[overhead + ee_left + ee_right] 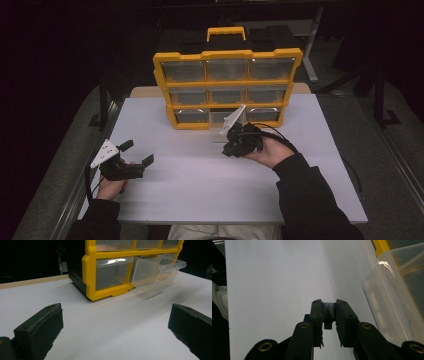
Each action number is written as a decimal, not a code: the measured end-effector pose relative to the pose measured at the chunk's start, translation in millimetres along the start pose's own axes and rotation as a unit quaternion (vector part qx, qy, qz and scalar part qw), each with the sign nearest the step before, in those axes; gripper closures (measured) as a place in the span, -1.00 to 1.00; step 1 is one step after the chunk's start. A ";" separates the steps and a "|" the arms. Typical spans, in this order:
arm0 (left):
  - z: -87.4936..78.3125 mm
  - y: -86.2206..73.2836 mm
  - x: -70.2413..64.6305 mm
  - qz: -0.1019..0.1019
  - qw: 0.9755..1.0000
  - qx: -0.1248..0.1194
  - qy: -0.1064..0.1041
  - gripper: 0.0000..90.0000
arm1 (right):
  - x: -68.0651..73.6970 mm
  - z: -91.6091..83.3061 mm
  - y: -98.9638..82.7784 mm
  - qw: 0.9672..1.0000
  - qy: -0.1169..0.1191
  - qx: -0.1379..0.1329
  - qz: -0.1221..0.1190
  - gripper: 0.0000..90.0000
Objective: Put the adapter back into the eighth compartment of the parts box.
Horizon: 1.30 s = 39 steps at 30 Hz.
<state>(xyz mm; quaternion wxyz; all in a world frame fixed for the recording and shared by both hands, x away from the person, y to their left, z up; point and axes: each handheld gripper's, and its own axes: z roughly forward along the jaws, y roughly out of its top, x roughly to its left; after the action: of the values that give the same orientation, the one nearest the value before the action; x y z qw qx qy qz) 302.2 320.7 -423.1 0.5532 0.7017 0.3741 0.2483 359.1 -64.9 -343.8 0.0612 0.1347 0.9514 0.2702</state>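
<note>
I take the yellow drawer cabinet (227, 85) as my landmark. Nearest me, well to its front left, my left gripper (136, 151) rests low over the white table (200, 190) with its jaws spread wide and nothing between them.

Closer to the cabinet, just in front of its bottom row, my right gripper (329, 305) is clamped on a small dark part (329, 311); I cannot tell what the part is. Right beside it the clear middle drawer (160, 273) of the bottom row stands pulled out and tipped forward.

My worry is the grip: the part looks thin, and only its edges sit between the pads, so a quick lift or twist could flick it loose onto the table. A careless swing could also knock the drawer right out of its slot.
</note>
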 end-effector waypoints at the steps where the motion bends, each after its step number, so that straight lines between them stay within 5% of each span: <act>1: -0.2 0.1 -0.2 -0.001 1.000 0.000 0.000 -1.00 | -0.6 -0.7 0.2 1.000 -0.001 0.000 0.001 0.66; 39: -0.8 0.3 0.2 -0.003 1.000 -0.002 -0.002 -1.00 | -43.0 -37.7 22.1 0.999 -0.041 -0.016 0.015 0.66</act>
<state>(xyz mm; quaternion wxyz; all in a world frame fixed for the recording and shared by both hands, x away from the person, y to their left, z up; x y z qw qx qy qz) 301.8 321.3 -422.7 0.5565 0.6999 0.3741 0.2460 398.1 -78.0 -298.2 0.0985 0.1587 0.9416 0.2802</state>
